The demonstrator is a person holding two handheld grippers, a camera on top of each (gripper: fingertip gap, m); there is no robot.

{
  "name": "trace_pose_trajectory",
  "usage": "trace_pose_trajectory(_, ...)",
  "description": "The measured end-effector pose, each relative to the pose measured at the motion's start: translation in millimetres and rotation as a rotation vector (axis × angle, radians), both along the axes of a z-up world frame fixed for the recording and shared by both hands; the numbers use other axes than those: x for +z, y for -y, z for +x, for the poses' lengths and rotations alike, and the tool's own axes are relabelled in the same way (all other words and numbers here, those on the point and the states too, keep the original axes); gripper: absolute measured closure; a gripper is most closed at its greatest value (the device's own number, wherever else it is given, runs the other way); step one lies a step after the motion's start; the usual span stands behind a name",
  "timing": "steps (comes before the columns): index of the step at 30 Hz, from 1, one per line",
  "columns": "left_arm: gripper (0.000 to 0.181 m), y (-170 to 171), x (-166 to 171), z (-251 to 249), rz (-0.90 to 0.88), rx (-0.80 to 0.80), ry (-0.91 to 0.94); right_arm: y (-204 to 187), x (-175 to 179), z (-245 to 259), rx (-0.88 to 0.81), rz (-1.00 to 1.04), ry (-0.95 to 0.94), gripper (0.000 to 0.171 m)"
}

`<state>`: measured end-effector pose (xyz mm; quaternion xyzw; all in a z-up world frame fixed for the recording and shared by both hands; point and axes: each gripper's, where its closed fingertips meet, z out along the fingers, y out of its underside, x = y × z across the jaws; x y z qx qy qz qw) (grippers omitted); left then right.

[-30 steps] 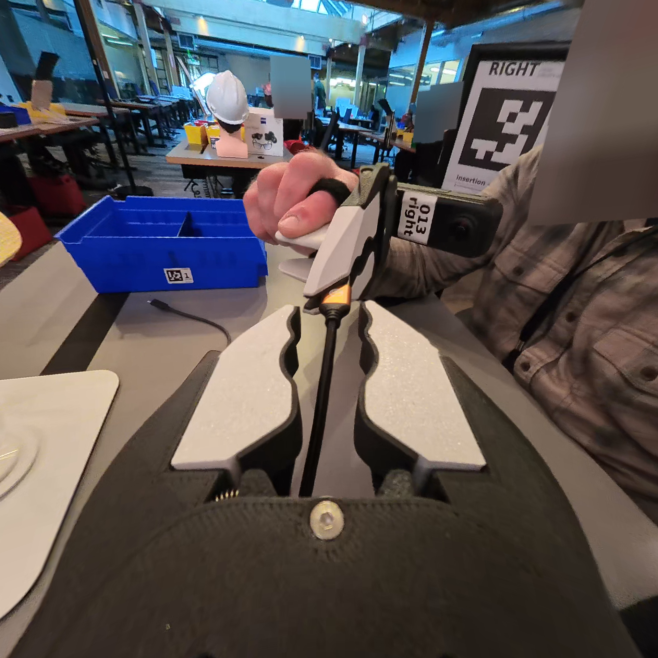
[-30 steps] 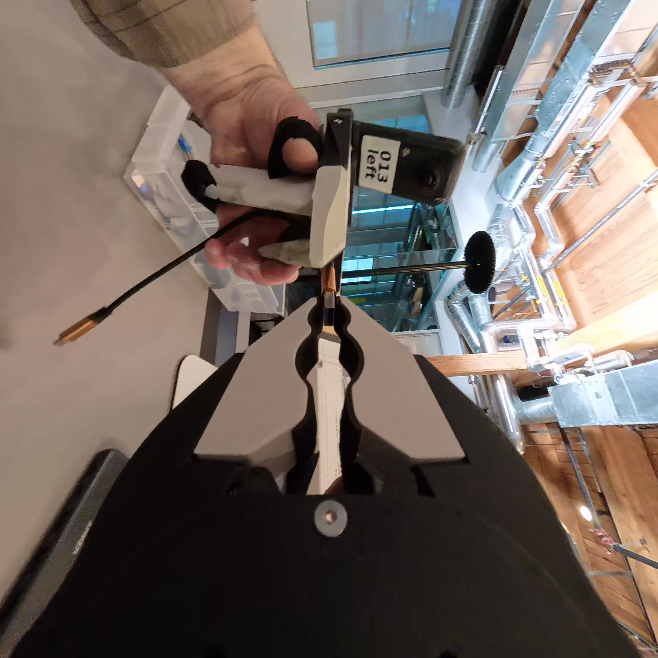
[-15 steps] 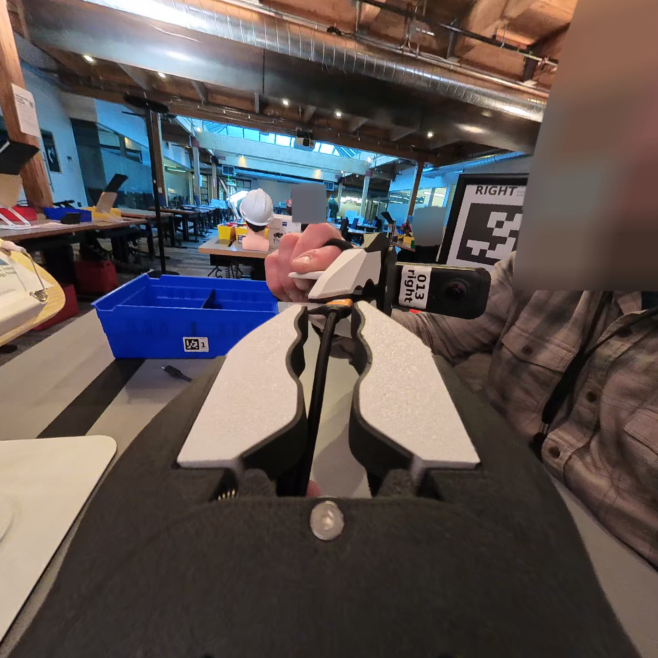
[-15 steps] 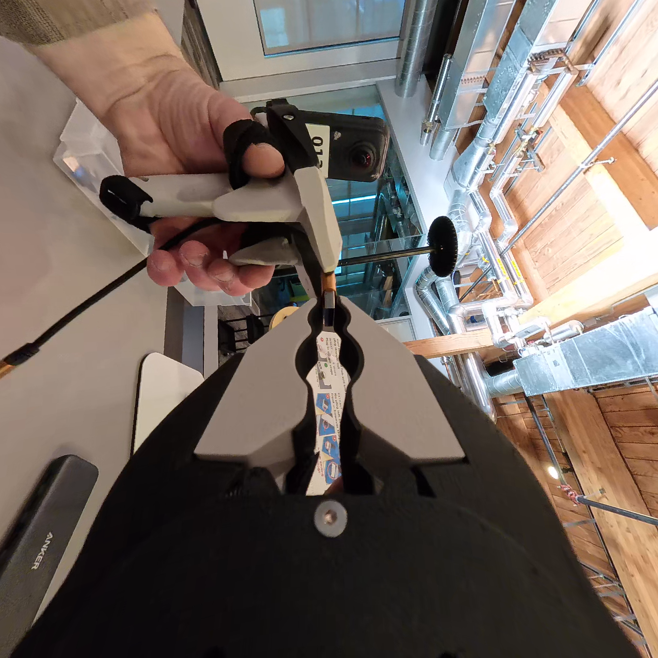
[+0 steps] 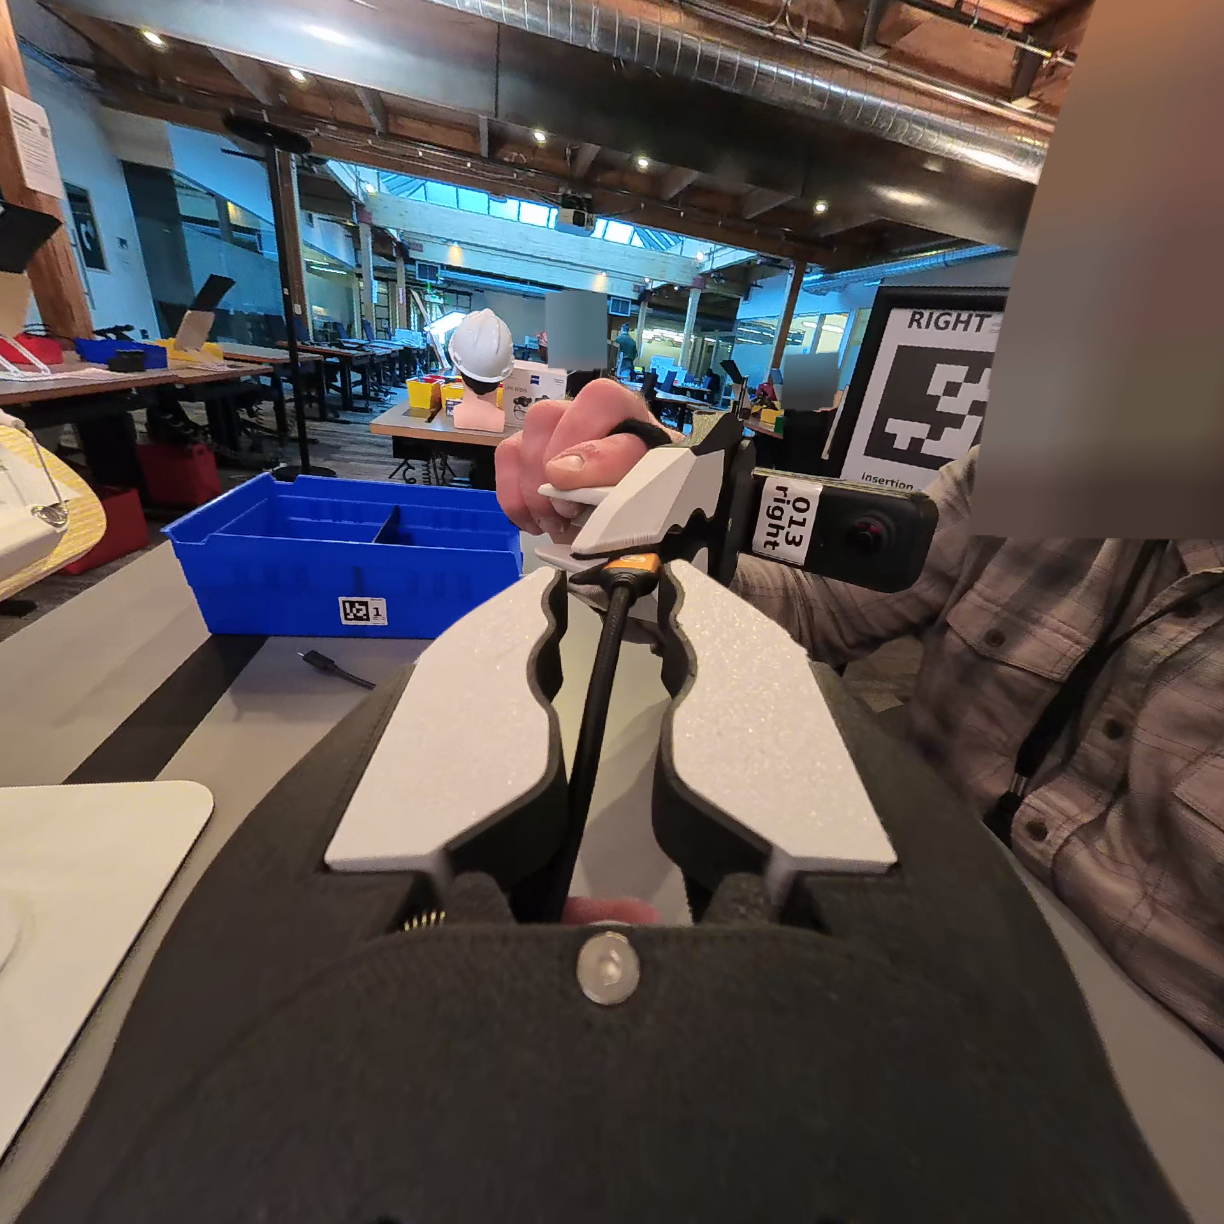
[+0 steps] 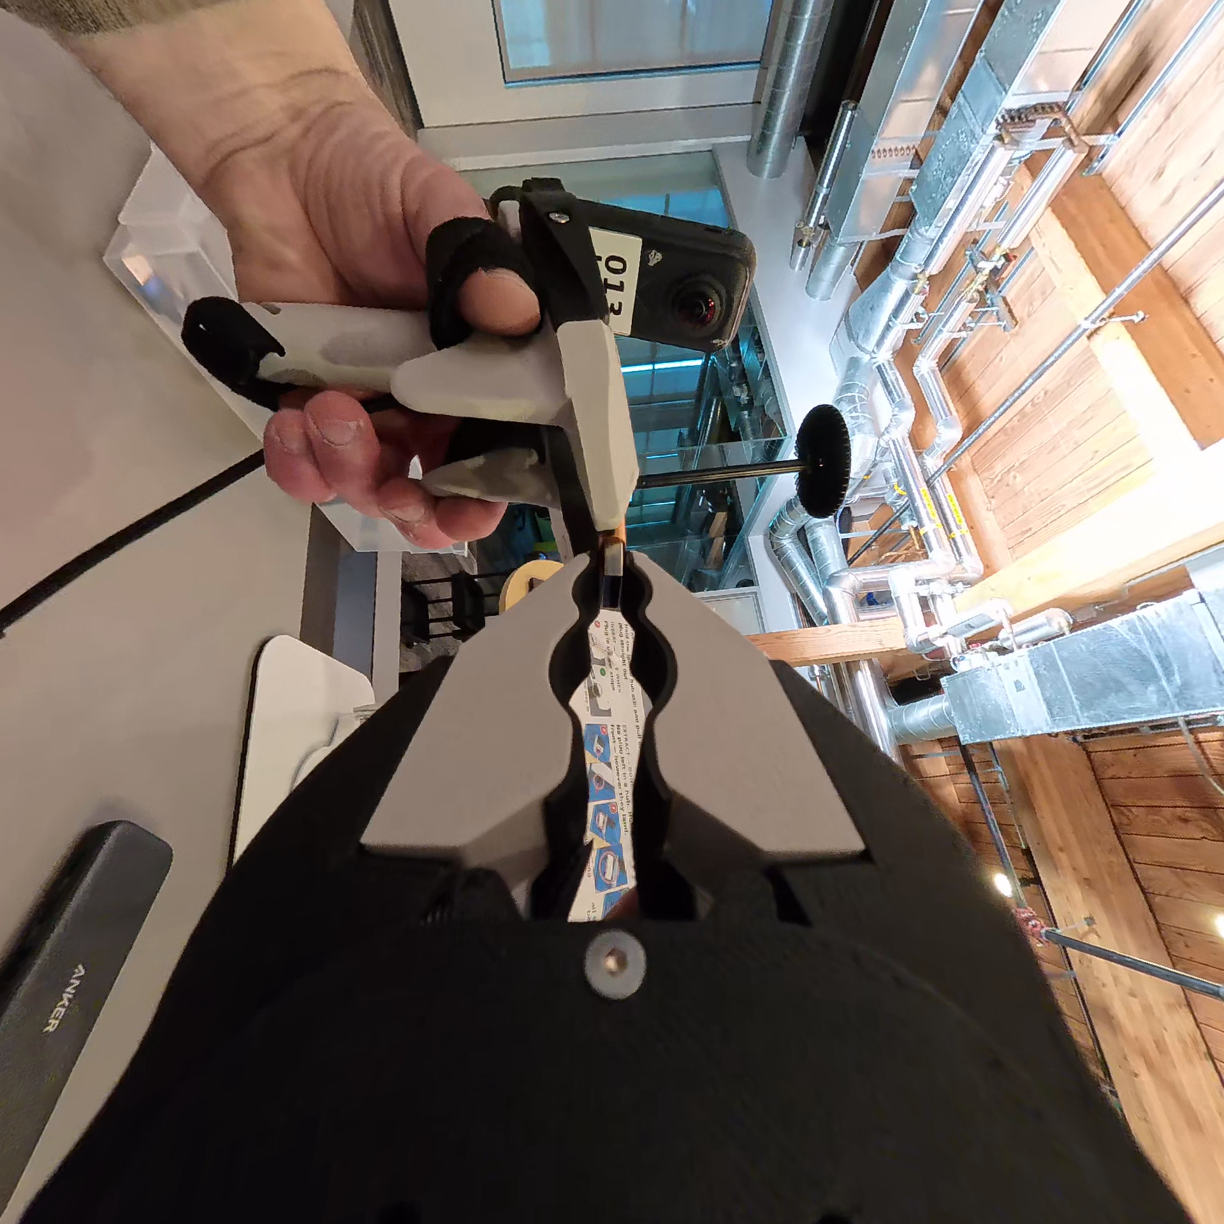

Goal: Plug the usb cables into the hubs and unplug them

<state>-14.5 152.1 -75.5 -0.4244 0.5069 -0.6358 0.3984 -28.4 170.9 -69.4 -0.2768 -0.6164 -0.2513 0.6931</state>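
Blue bin (image 5: pixel 344 556) on table, divided compartments, contents not visible.

braided black cable (image 5: pixel 599 695) with coppery metal plug; blue bin (image 5: pixel 318 569) – glossy plastic, seemingly; wood-planked ceiling (image 6: pixel 1086 410)

Left claw (image 5: pixel 612 583) and right claw (image 6: pixel 612 563) meet tip to tip, both clamped nearly closed.

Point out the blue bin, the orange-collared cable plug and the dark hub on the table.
blue bin (image 5: pixel 285 576): left wrist view, front wall.
orange-collared cable plug (image 5: pixel 632 565): left wrist view, orange collar.
dark hub (image 6: pixel 63 940): right wrist view, top face.
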Motion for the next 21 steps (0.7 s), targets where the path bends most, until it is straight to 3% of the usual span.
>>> trace_pose_trajectory(21, 0.155, -10.1, 6.4, 11.4, 0.026, 0.124, 0.047, -9.7, 5.5, 12.2, -0.029, -0.031, -0.088, 0.168)
